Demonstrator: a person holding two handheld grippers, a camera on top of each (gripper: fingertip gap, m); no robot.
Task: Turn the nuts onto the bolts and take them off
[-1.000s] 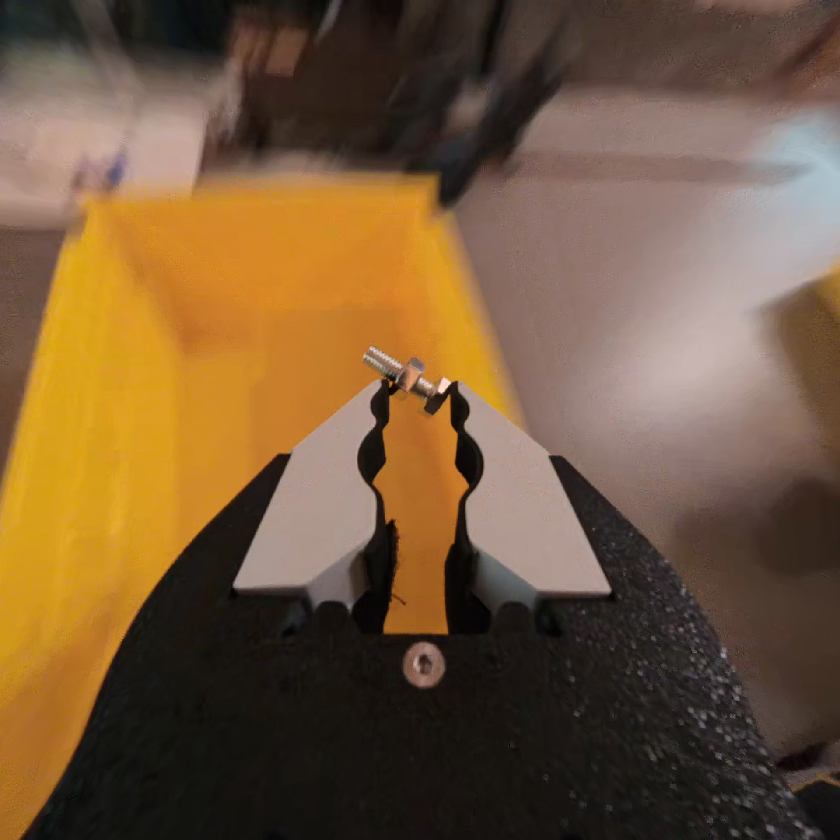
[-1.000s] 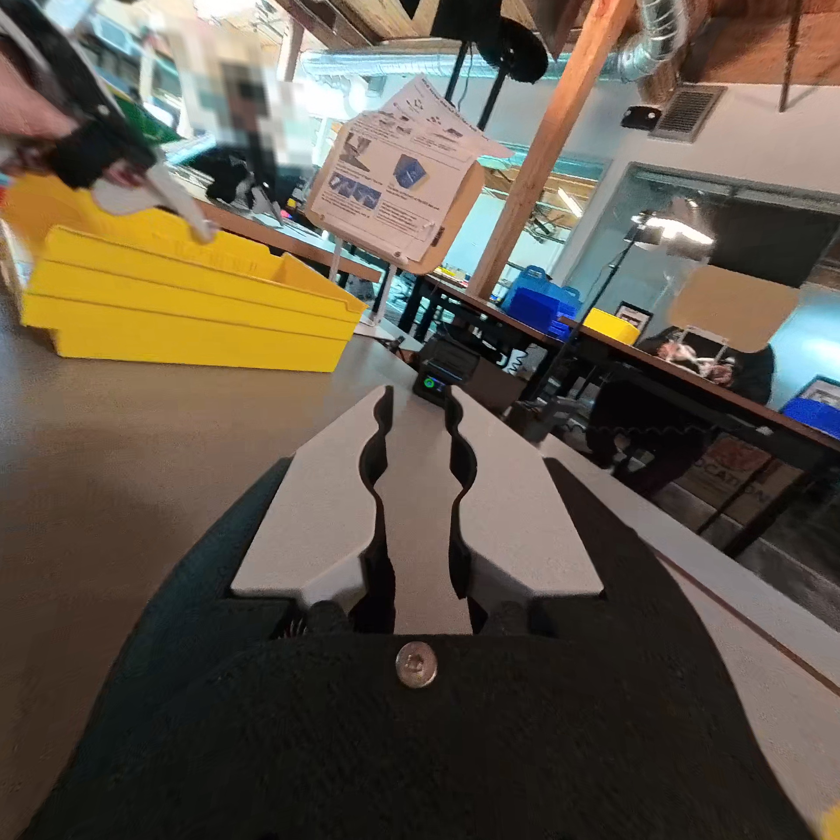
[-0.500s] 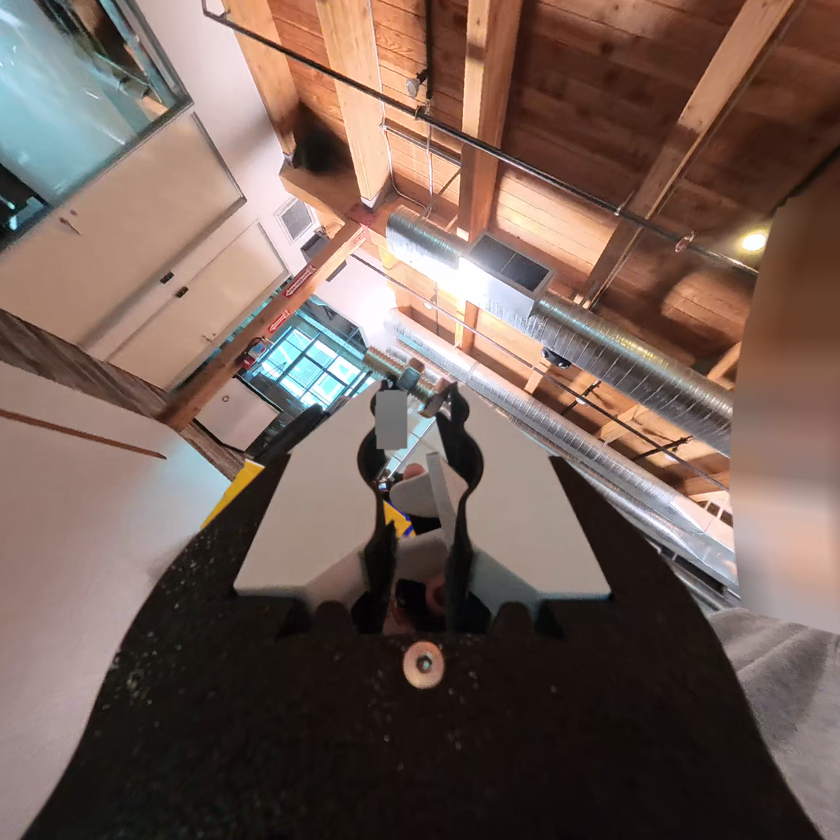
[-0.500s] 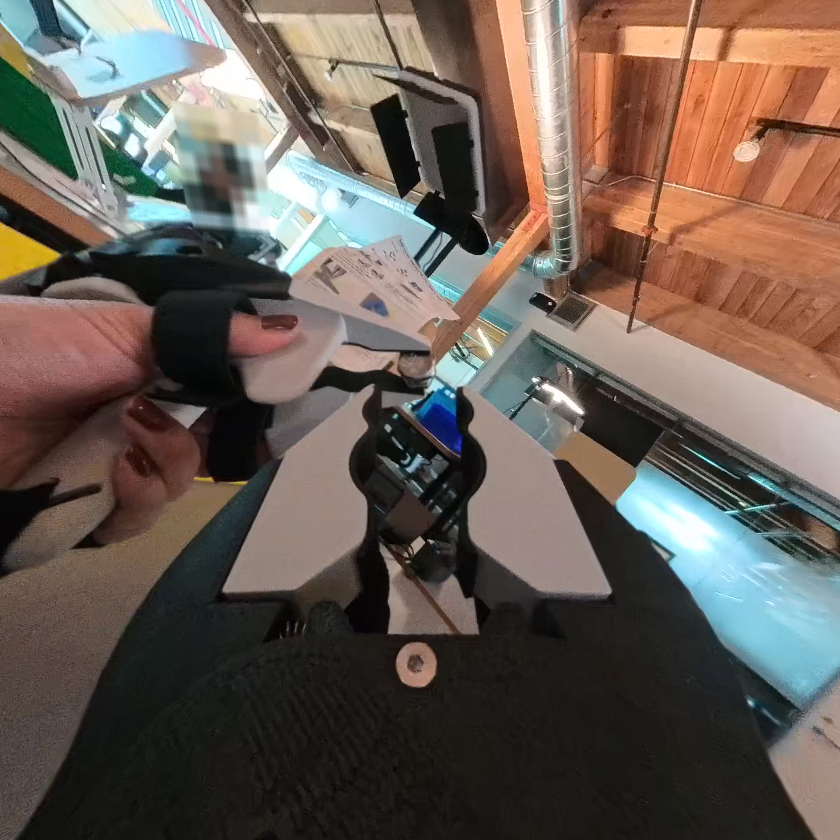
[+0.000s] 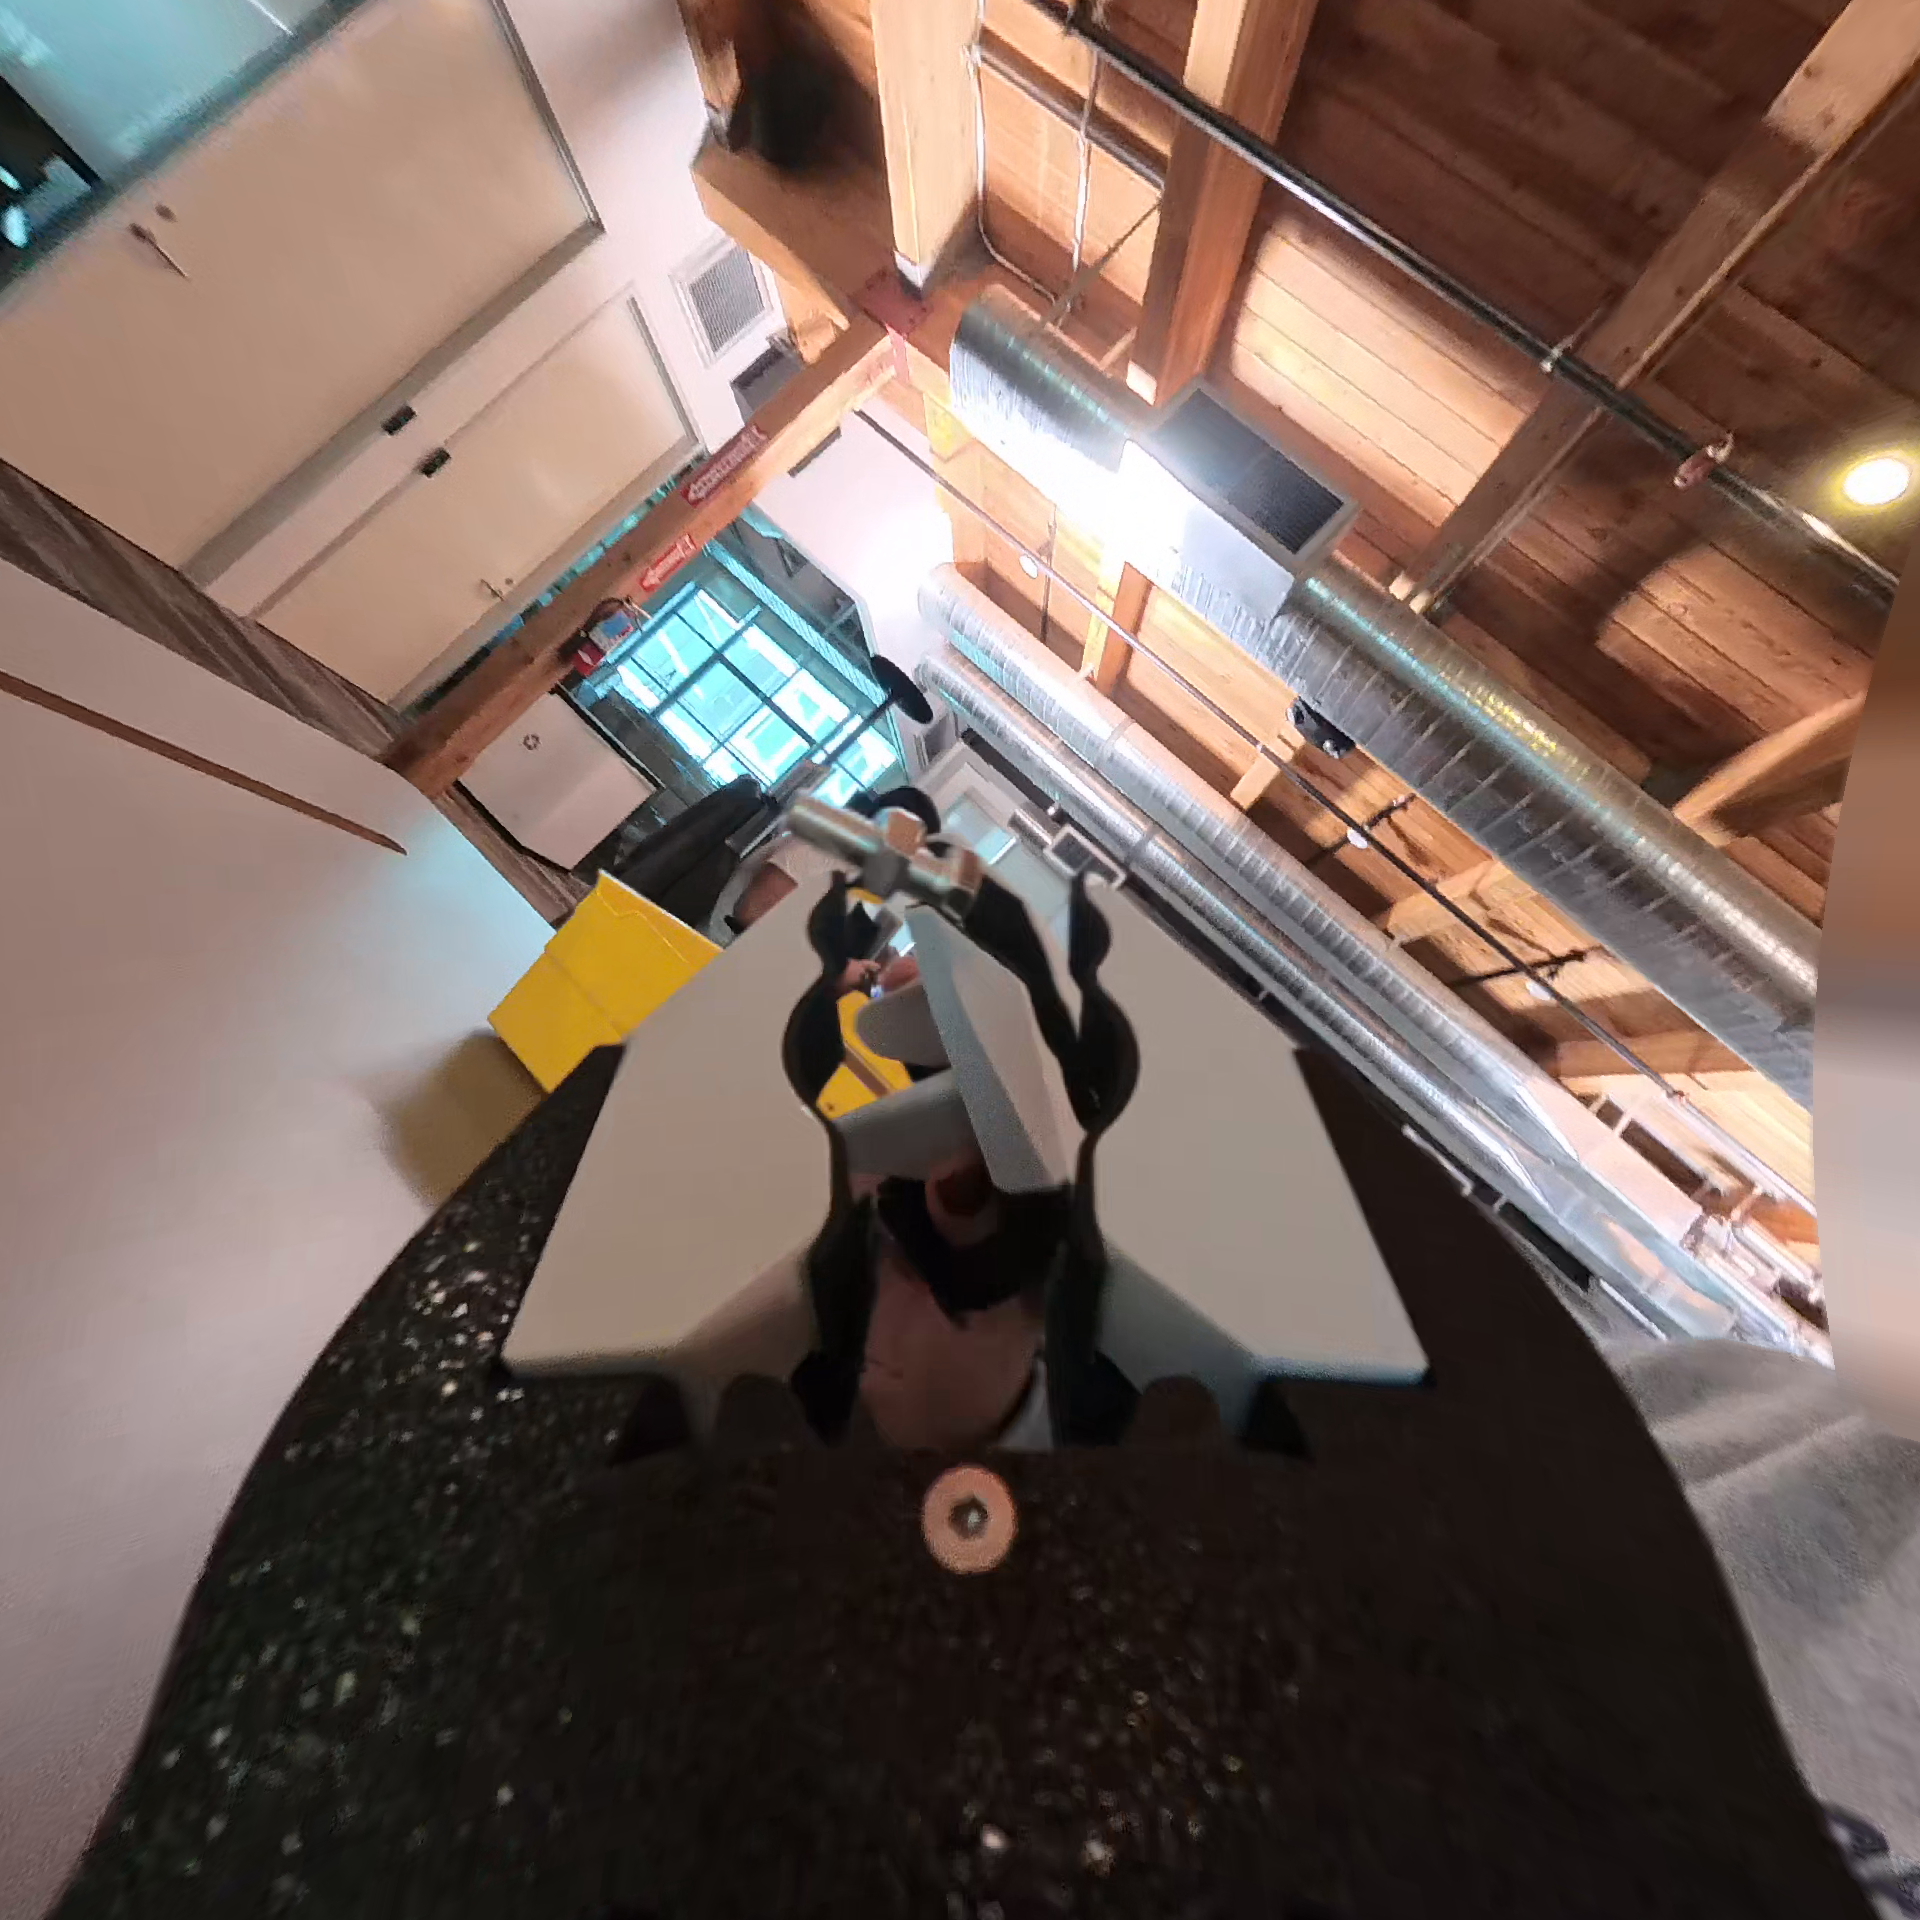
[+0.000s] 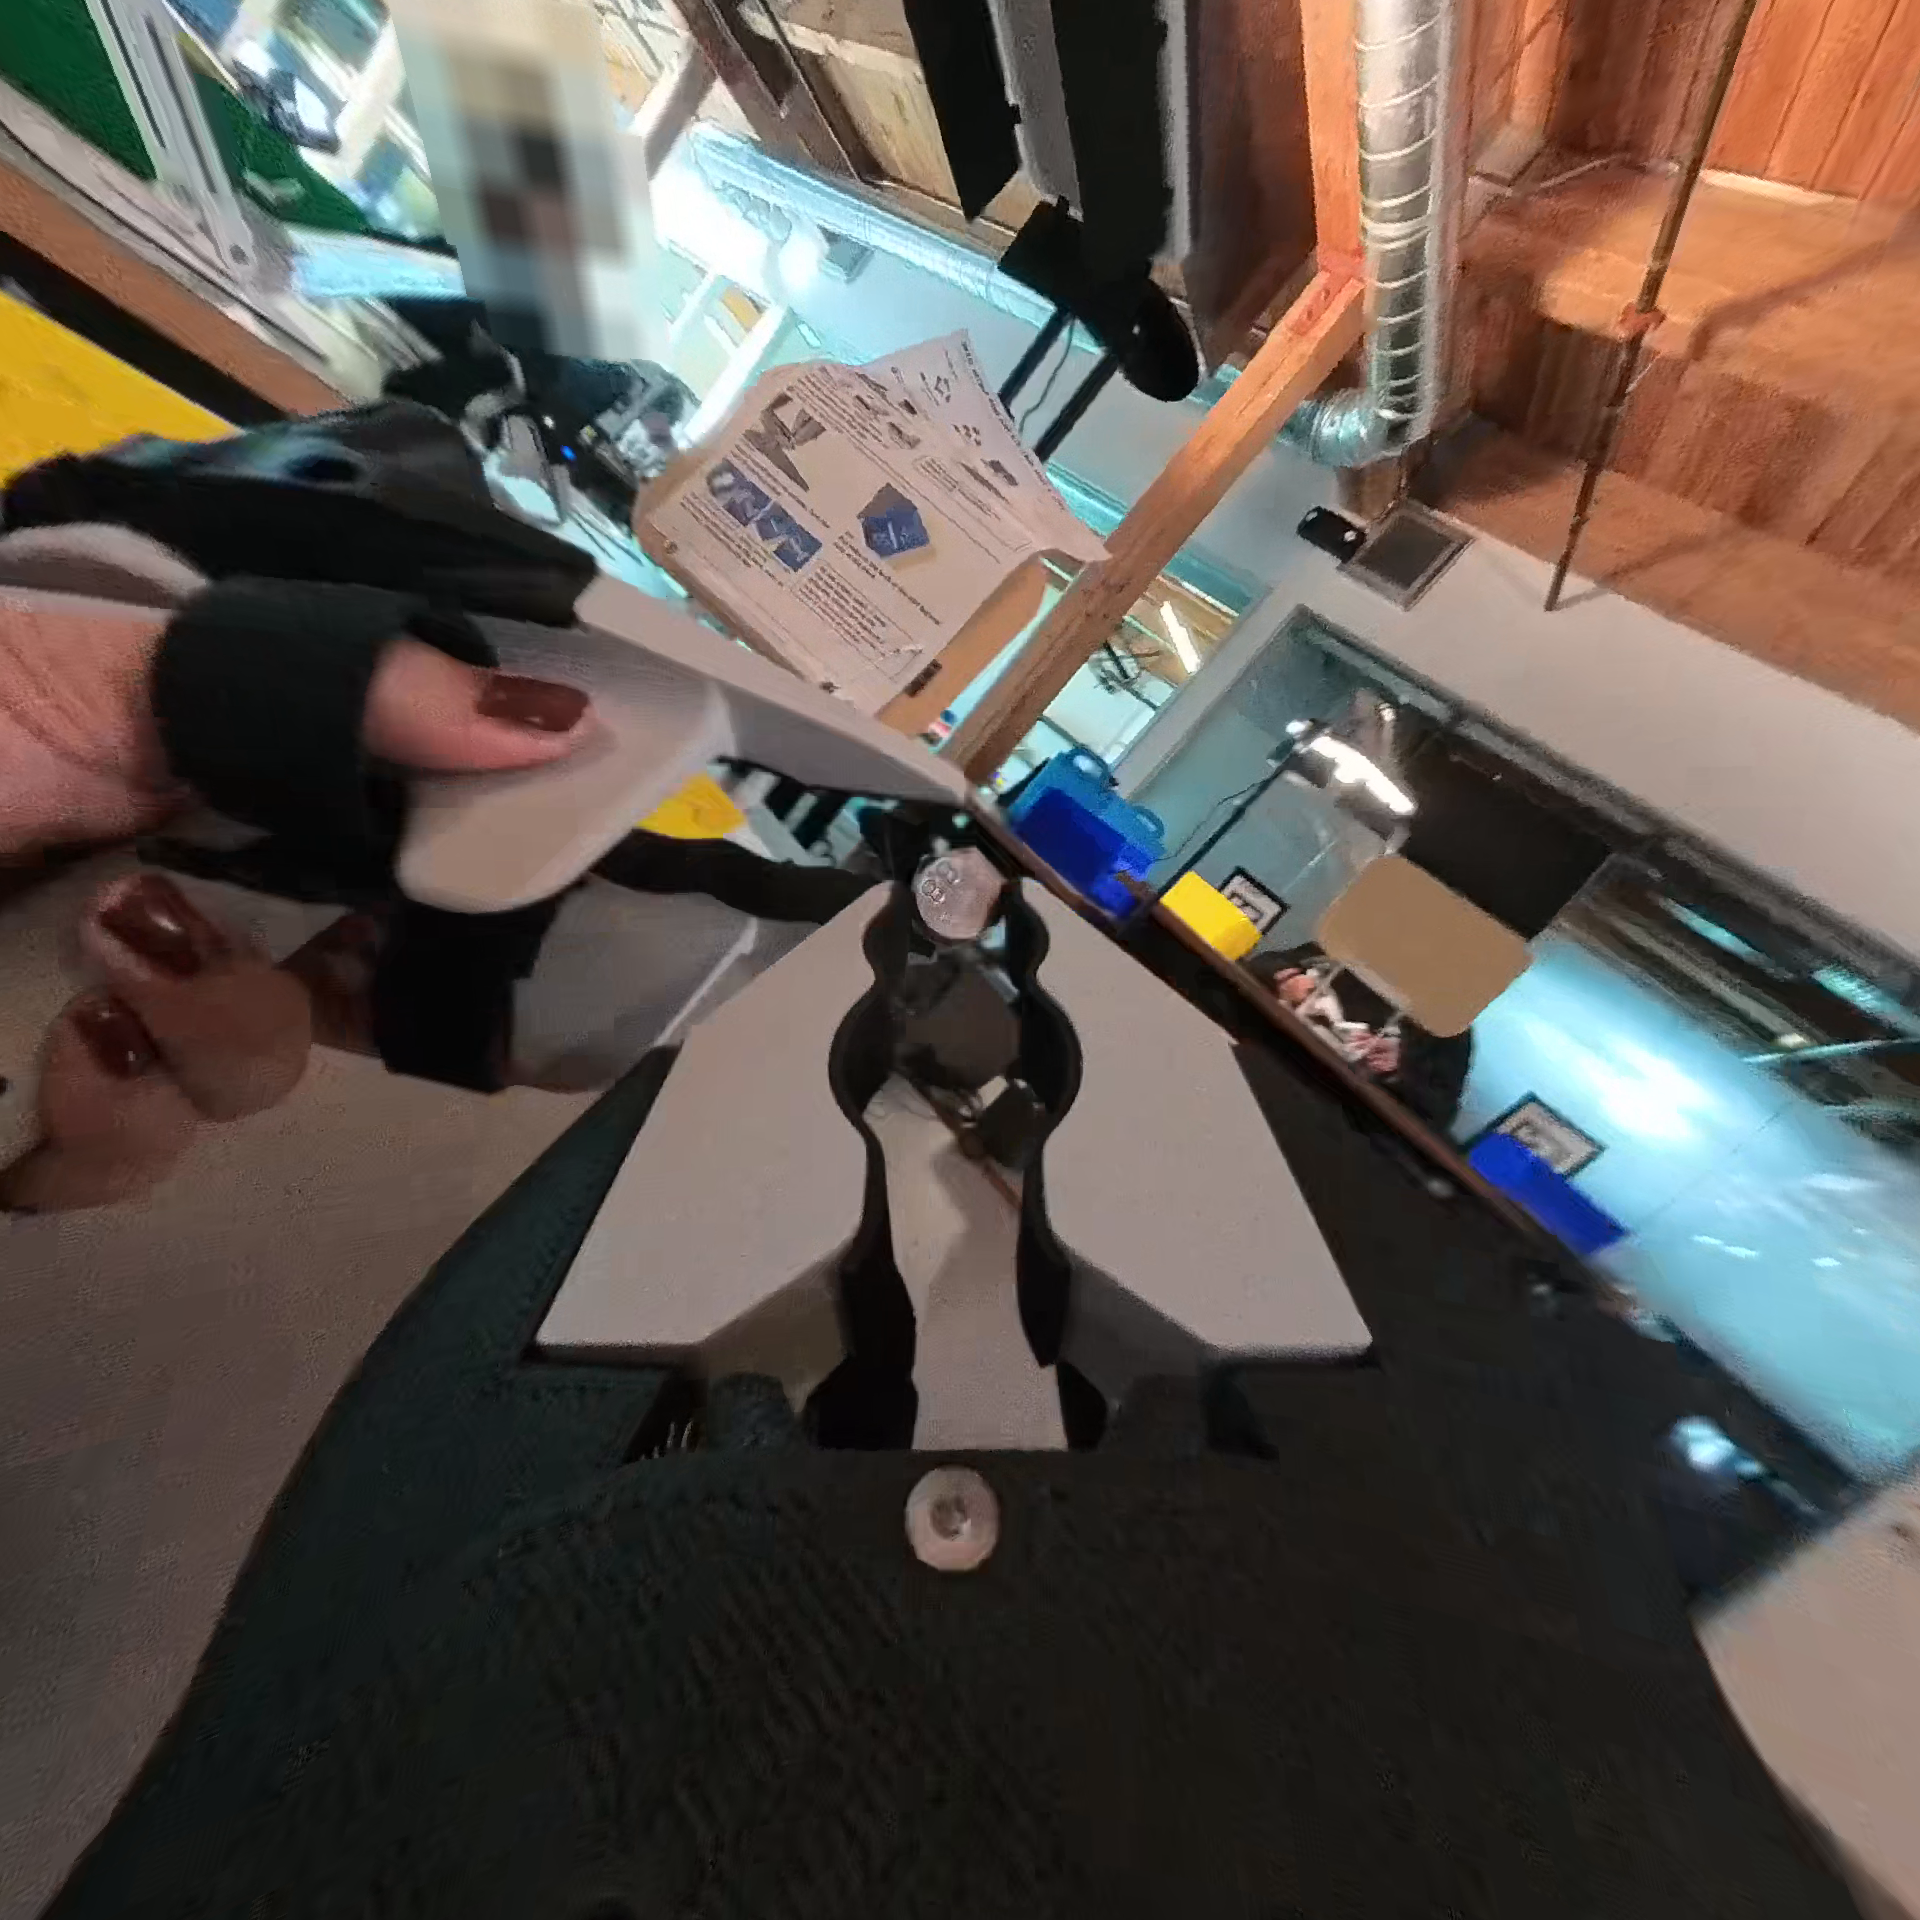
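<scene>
A silver bolt (image 5: 826, 828) with a nut (image 5: 902, 834) on it is held up in the air, in front of the ceiling. My left gripper (image 5: 951, 899) points upward, its jaws stand apart, and a gap shows between the bolt head and its right tip. One grey finger (image 5: 987, 1049) of the right gripper reaches up to the bolt from below. In the right wrist view the bolt head (image 6: 953, 896) faces the camera, pinched between the tips of my right gripper (image 6: 953, 902). The left gripper's grey finger (image 6: 727, 727) ends just above the head.
A person's hand (image 6: 104, 727) in a black strap holds the left gripper. A yellow bin (image 5: 592, 987) sits on the grey table (image 5: 208, 1143). A board with papers (image 6: 852, 520) stands behind. A grey sleeve (image 5: 1766, 1507) is at the right.
Both grippers rose from the yellow bin and table and tilted up to meet. The right jaws narrowed onto the bolt head. The left jaws widened around the bolt.
</scene>
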